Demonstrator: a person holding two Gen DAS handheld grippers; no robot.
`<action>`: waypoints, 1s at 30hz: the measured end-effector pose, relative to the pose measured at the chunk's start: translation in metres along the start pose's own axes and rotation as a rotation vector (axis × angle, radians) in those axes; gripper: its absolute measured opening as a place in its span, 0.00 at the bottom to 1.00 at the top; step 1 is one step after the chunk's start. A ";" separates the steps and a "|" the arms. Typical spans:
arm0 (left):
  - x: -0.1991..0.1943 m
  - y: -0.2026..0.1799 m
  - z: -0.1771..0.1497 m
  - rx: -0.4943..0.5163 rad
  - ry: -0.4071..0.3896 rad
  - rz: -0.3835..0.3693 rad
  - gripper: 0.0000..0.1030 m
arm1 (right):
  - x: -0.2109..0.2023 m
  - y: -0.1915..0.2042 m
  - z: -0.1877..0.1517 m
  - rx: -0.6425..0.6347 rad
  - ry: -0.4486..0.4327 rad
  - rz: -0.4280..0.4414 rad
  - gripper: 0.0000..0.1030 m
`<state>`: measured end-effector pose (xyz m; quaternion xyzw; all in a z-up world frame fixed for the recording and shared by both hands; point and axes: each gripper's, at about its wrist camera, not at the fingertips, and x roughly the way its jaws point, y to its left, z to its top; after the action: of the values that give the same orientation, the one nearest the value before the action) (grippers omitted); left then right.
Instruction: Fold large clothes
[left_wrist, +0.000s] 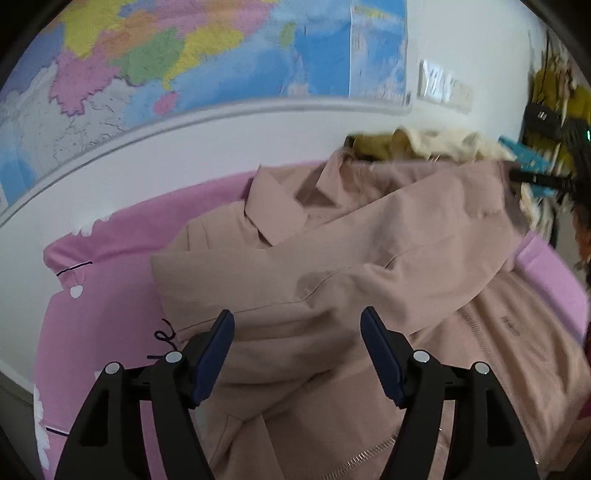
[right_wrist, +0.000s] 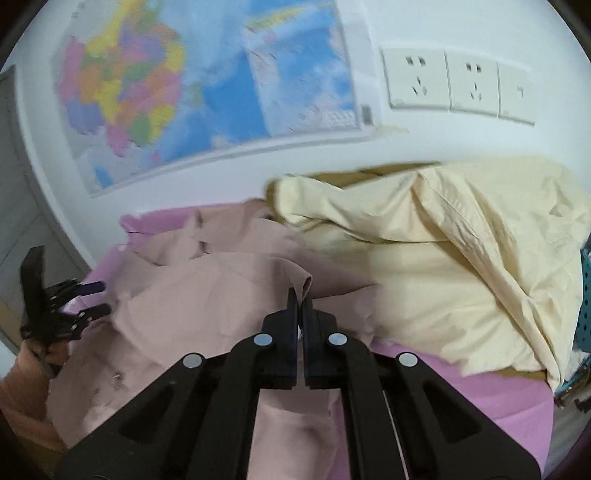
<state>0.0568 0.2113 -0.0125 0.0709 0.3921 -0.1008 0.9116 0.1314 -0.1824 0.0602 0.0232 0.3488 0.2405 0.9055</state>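
Pink jacket (left_wrist: 332, 280) partly hides the sheet (left_wrist: 103, 302) below the map (left_wrist: 184, 55); right gripper (right_wrist: 301, 295) pinches its sleeve, left gripper (left_wrist: 297, 325) gapes wide.

Pink sheet (left_wrist: 110, 302), beige jacket (left_wrist: 332, 258), cream garment (right_wrist: 461, 258)

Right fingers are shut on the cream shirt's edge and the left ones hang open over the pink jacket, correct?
Not quite. The right gripper is shut on the pink jacket, on a fold of it, not the cream shirt, as the right wrist view shows. The left gripper does hang open over the jacket.
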 end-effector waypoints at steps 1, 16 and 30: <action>0.009 -0.001 0.000 0.000 0.028 0.003 0.66 | 0.011 -0.004 0.000 0.011 0.025 -0.009 0.02; 0.019 0.016 -0.017 -0.051 0.074 0.067 0.66 | 0.001 0.034 -0.031 -0.081 -0.014 0.001 0.41; -0.052 0.055 -0.074 -0.244 0.070 -0.018 0.75 | 0.021 0.023 -0.059 0.033 0.109 0.120 0.57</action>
<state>-0.0172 0.2873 -0.0223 -0.0407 0.4337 -0.0581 0.8983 0.0972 -0.1597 0.0079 0.0460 0.3995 0.2895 0.8686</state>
